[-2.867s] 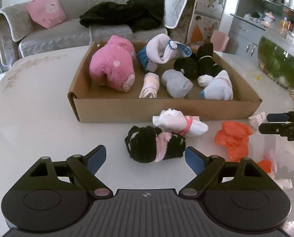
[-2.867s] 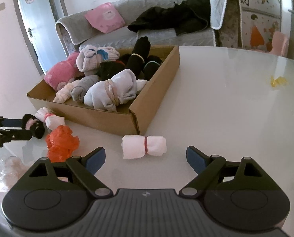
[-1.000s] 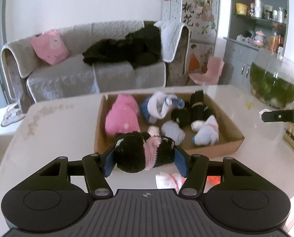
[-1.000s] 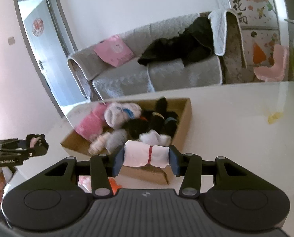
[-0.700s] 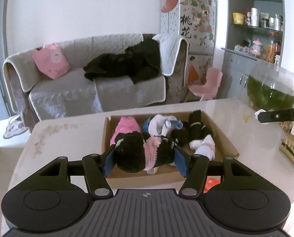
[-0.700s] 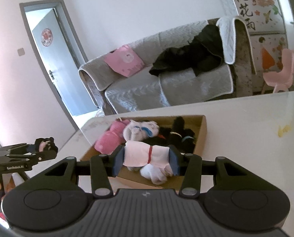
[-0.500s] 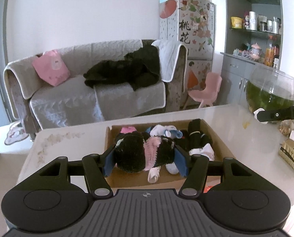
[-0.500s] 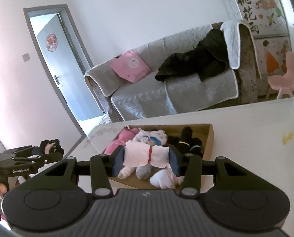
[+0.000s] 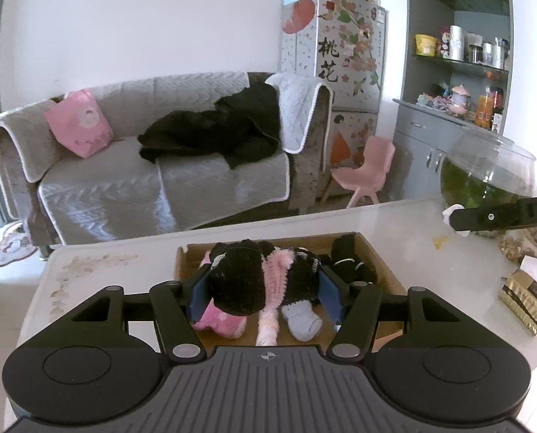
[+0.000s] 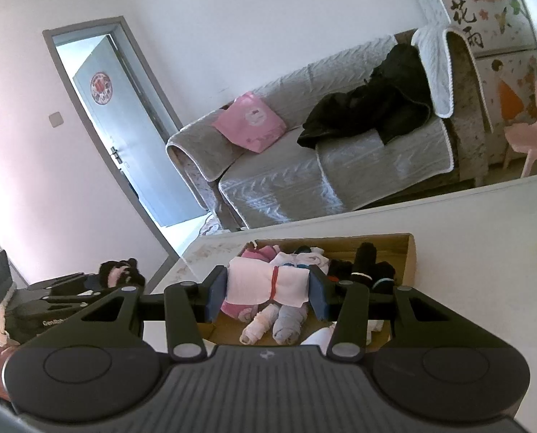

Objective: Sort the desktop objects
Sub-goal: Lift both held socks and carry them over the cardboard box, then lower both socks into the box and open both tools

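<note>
My left gripper is shut on a fuzzy black and pink sock roll, held in the air over the near side of the cardboard box. My right gripper is shut on a white sock roll with a red band, also raised above the cardboard box. Several rolled socks lie in the box: pink, grey, black. The left gripper with its sock roll shows at the left of the right wrist view.
The box sits on a white table. A fishbowl and a gold packet stand at the table's right. The other gripper's finger reaches in from the right. A grey sofa stands behind the table.
Both grippers closed on their sock rolls on the table and lifted them. Over the last second both kept rising, and the box has slid lower in both views.
</note>
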Tool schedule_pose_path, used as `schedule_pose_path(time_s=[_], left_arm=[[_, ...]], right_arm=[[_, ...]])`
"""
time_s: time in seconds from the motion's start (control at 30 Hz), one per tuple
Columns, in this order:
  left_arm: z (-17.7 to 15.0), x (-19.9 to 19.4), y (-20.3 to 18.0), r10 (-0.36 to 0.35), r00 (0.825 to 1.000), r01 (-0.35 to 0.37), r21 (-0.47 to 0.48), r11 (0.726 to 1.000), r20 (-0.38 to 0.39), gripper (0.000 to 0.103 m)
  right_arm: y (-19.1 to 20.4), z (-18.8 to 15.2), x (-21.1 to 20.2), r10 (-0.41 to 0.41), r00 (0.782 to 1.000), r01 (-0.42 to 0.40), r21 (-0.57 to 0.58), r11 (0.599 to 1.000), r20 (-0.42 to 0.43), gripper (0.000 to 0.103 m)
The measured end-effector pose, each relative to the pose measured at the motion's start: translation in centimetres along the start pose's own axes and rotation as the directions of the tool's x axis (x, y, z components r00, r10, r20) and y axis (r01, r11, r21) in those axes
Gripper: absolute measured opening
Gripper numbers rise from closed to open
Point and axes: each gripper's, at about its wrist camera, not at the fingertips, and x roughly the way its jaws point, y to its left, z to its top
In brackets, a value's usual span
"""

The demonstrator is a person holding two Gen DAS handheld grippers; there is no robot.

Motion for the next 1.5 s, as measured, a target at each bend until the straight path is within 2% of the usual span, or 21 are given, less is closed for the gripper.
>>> schedule_pose_path(time_s=[0.3,0.63,0.83,1.03,1.5], left_arm=[[-0.1,2.0,-0.1,-0.086,0.996,0.085,-0.057,0.995,-0.019,0.067],[-0.6,4.3,1.3,-0.110,0.992,0.100,-0.134,0.986,-0.064,0.067],[-1.2,5.5,1.5,-0.124,0.988,0.110,-0.147,0.983,-0.088,0.067],[-1.6,7.4,1.5,-0.146,0.982,0.126,-0.157,0.979,-0.122,0.068],[-3.2,12.1,2.2,-0.172,0.968,0.133,-0.207,0.969,-0.183,0.068]], right_arm=[[-0.9,-0.1,1.0,0.065,0.998,-0.063,0.073,0.995,-0.022,0.044],[-2.5,-0.3,1.7,0.098,0.995,-0.091,0.173,0.981,-0.032,0.044],[-4.6,-0.7,2.9,0.145,0.988,-0.123,0.298,0.947,-0.054,0.044],[-6.5,-1.5,4.3,0.151,0.985,-0.108,0.383,0.917,-0.083,0.044],[-8.8,-1.9,7.3,0.175,0.975,-0.098,0.438,0.894,-0.138,0.046]])
